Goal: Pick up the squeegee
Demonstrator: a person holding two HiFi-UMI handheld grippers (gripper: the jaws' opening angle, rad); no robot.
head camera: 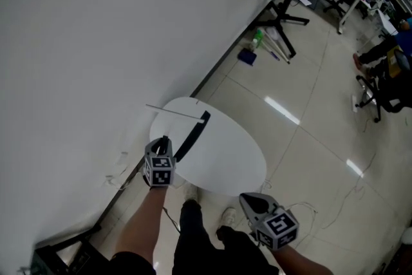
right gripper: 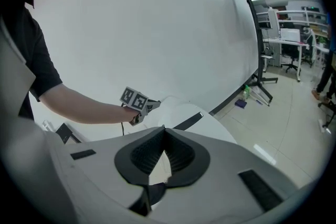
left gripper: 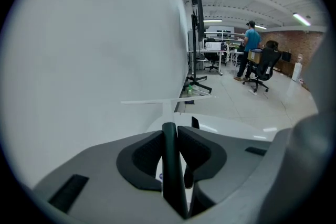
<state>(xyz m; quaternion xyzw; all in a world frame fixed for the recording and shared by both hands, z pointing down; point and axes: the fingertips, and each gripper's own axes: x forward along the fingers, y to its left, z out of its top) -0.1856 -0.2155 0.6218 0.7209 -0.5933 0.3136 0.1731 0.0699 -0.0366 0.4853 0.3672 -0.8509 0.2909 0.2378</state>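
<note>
The squeegee (head camera: pixel 192 132) has a long black handle and a thin pale blade (head camera: pixel 172 112) at its far end. It hangs above the round white table (head camera: pixel 228 161), lifted off it. My left gripper (head camera: pixel 163 141) is shut on the near end of the handle. In the left gripper view the black handle (left gripper: pixel 169 165) stands pinched between the dark pads, with the blade (left gripper: pixel 167 102) lying crosswise ahead. My right gripper (head camera: pixel 248 199) hovers off the table's near right edge, jaws together and empty. Its own view shows the right gripper (right gripper: pixel 164 131) tips touching, and beyond them the left gripper (right gripper: pixel 137 102) with the squeegee handle (right gripper: pixel 189 120).
A large white wall (head camera: pixel 96 42) runs along the left, close to the table. A black stand (head camera: pixel 283 19), a green bottle (head camera: pixel 257 40) and a dark blue object (head camera: pixel 246 56) sit on the tiled floor beyond. Office chairs (head camera: pixel 386 84) and desks are at far right. The person's legs (head camera: pixel 193 228) are below.
</note>
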